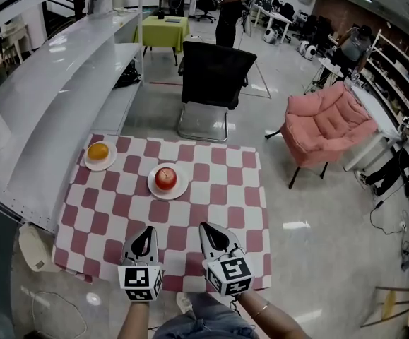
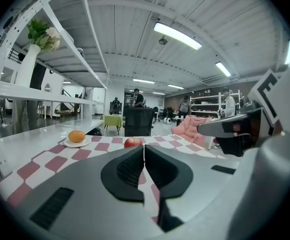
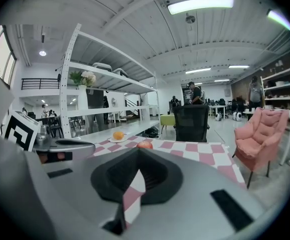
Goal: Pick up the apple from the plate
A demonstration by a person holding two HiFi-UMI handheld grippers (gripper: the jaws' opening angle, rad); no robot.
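In the head view a red apple [image 1: 165, 178] sits on a small white plate [image 1: 181, 190] near the middle of the pink-and-white checkered table [image 1: 218, 210]. Both grippers hover over the table's near edge, well short of the plate. My left gripper [image 1: 146, 238] is shut and empty, and so is my right gripper [image 1: 214, 234] beside it. The left gripper view has the apple [image 2: 133, 142] just beyond the closed tips of the left gripper [image 2: 144, 147]. From the right gripper view the apple [image 3: 145, 144] lies ahead of the right gripper [image 3: 137, 151], whose tips meet.
An orange [image 1: 98, 151] on a second white plate [image 1: 109, 162] stands at the table's far left corner. A black office chair [image 1: 215, 83] is behind the table, a pink armchair [image 1: 328, 122] to the right, and white shelving [image 1: 49, 111] runs along the left.
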